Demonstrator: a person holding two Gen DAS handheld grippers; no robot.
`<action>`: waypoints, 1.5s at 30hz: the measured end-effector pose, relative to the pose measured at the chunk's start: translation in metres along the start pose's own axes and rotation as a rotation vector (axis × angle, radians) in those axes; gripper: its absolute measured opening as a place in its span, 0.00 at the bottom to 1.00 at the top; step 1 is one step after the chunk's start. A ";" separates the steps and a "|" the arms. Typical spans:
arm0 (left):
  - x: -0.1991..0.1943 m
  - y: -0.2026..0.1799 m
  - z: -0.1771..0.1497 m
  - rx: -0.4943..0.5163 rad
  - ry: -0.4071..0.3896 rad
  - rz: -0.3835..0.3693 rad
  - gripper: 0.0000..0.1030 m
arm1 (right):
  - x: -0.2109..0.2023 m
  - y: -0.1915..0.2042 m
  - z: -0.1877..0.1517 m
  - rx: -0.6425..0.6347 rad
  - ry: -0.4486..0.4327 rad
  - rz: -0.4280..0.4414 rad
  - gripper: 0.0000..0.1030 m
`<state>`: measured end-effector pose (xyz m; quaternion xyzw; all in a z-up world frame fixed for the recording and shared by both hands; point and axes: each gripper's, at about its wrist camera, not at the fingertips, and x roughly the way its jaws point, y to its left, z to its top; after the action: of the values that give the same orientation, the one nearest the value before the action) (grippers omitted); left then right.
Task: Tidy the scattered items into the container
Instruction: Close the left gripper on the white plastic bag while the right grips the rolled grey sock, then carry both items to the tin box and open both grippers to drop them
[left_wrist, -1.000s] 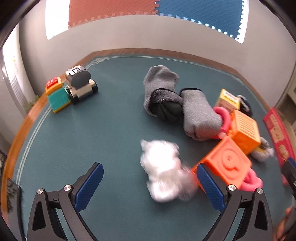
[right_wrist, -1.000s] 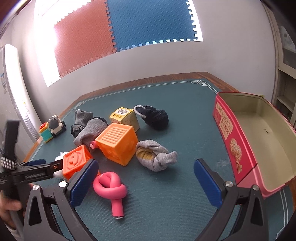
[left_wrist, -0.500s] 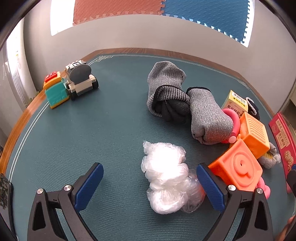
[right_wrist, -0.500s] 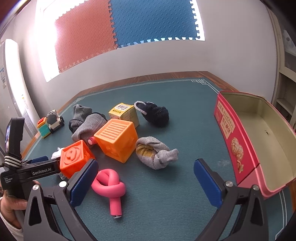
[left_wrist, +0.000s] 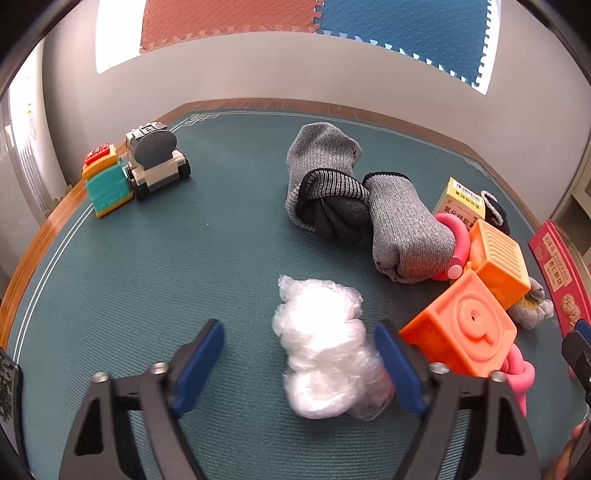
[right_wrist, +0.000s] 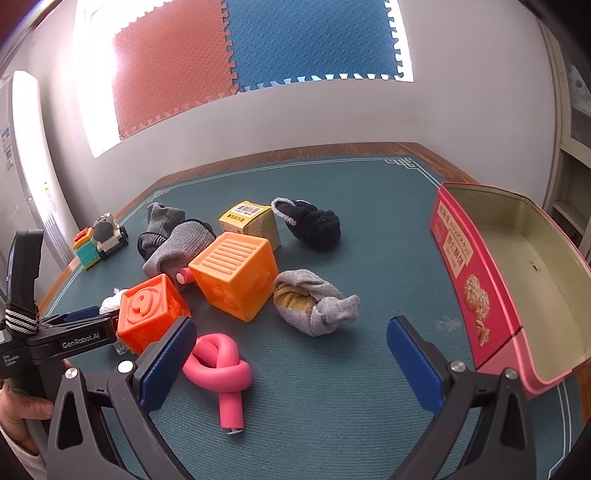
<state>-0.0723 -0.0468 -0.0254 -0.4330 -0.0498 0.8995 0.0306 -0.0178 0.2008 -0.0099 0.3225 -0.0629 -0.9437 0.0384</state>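
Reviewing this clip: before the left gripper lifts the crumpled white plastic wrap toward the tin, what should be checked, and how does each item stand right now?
1. Crumpled white plastic wrap sits between the left gripper jaws: ok.
2. Firm grip on the wrap: not ok; the jaws are closing, the right pad touches it, the left pad stands clear.
3. Nothing else between the jaws: ok; the darker orange rubber cube lies just outside the right finger.
4. Open pink biscuit tin is empty, with room: ok.
5. Right gripper open, holding nothing: ok.
6. Lifting path past the cube: cannot tell.
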 end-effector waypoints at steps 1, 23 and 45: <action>0.001 0.000 0.000 -0.005 -0.001 -0.003 0.62 | -0.001 0.000 0.000 -0.002 -0.004 -0.001 1.00; -0.039 0.005 0.001 -0.018 -0.153 -0.145 0.39 | 0.066 -0.008 0.033 -0.131 0.199 -0.018 0.75; -0.044 -0.035 -0.005 0.019 -0.132 -0.154 0.39 | -0.041 -0.050 0.036 -0.017 -0.132 -0.124 0.44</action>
<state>-0.0406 -0.0158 0.0093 -0.3673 -0.0765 0.9215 0.1003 -0.0094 0.2582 0.0358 0.2623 -0.0373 -0.9640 -0.0216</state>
